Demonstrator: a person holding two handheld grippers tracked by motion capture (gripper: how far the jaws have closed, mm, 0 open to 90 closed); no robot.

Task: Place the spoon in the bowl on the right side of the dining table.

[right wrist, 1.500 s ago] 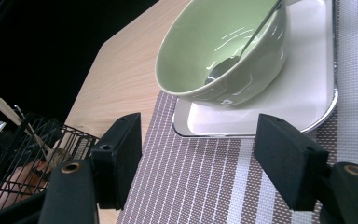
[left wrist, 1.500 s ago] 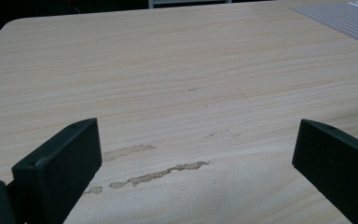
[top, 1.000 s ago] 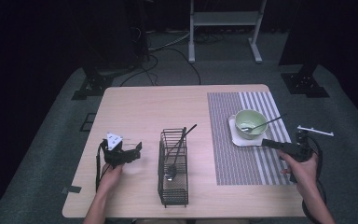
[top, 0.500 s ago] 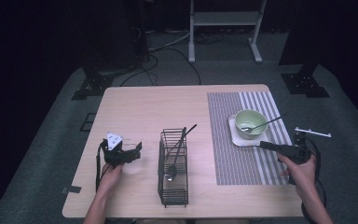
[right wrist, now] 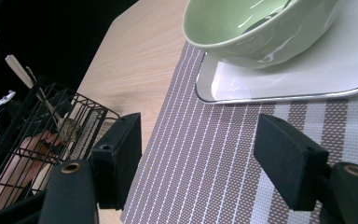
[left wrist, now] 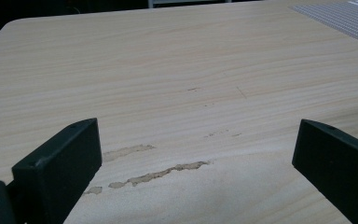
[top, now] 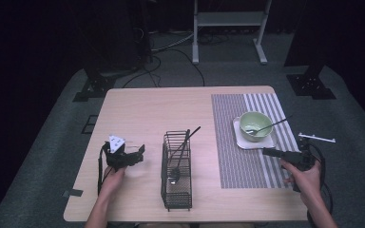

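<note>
My left gripper (top: 135,153) rests on the bare wooden table (top: 147,114) at its left side, open, with nothing between its jaws (left wrist: 191,154). On the right, my right gripper (top: 269,152) hovers open over the striped placemat (top: 247,161), pointing left (right wrist: 196,154). Just beyond it a green bowl (top: 255,125) sits on a white square plate (top: 240,140), with a spoon (top: 278,122) leaning out of it. The same bowl (right wrist: 256,28) and plate (right wrist: 307,70) appear in the right gripper view. A black wire basket (top: 177,173) stands mid-table holding utensils (top: 183,147).
The wire basket (right wrist: 32,135) lies left of the placemat (right wrist: 205,154) in the right gripper view. Worn patches (left wrist: 158,172) mark the wood in front of the left gripper. A thin white bar (top: 317,137) lies off the table's right edge. Stand legs (top: 228,28) rise behind the table.
My right gripper has drawn back toward the table's front right, away from the bowl. The left gripper has stayed still.
</note>
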